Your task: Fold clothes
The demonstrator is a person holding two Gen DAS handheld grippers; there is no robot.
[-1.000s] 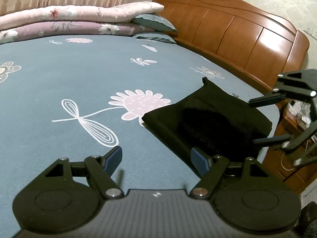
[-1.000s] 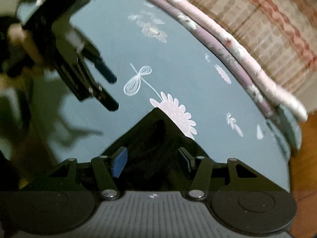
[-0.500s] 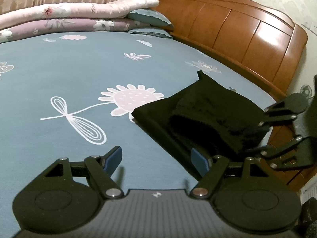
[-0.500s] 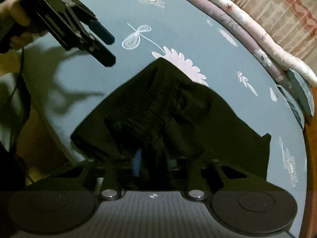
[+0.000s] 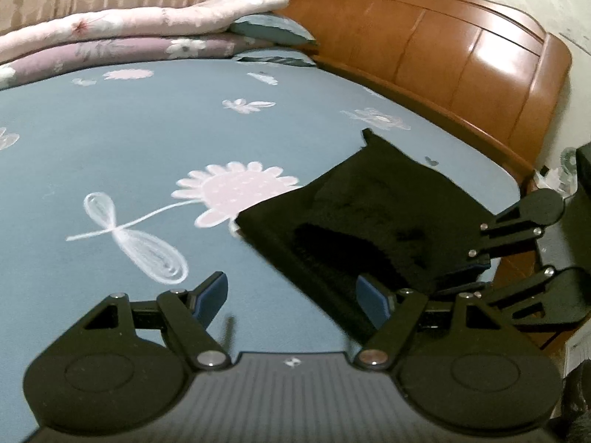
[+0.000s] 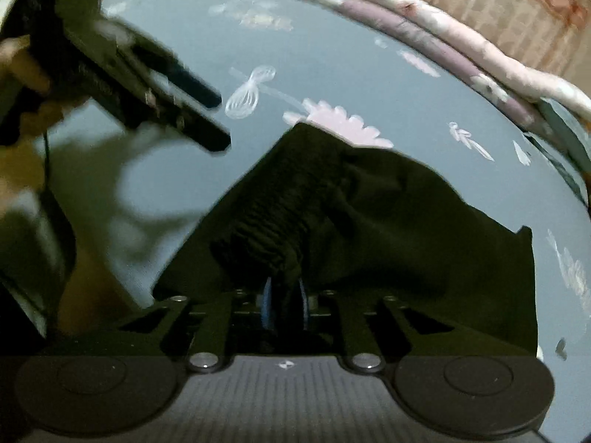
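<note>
Hovering low over the blue bed sheet [image 5: 110, 140], the left gripper [image 5: 291, 295] has its jaws wide apart and holds nothing. Under its left finger I see only bare sheet, and a little ahead of that finger a white printed bow shape [image 5: 129, 236] with a thin stem that runs to a pink printed flower [image 5: 232, 192]. Far ahead, at the other edge of the bed, a pink quilt [image 5: 140, 24] lies folded on a mauve quilt [image 5: 110, 51], and two grey-blue pillows [image 5: 269, 31] are stacked against the wooden headboard [image 5: 443, 59].

Just ahead of the left gripper's right finger lies the black garment [image 5: 369, 214]. It is folded into a flat dark shape near the edge of the bed, and one corner covers a part of the pink flower. The right finger appears to be over its near edge; I cannot tell if it touches.

To the right of the left gripper, the right gripper [image 6: 284, 302] has its blue pads [image 6: 266, 302] nearly together, and a bunch of the black cloth is pinched between them. From its own camera the ribbed band [image 6: 273, 217] of the garment rises directly ahead of the fingers, and the rest of the cloth spreads to the right over the sheet. The image is blurred there, so fine folds are not clear.
</note>
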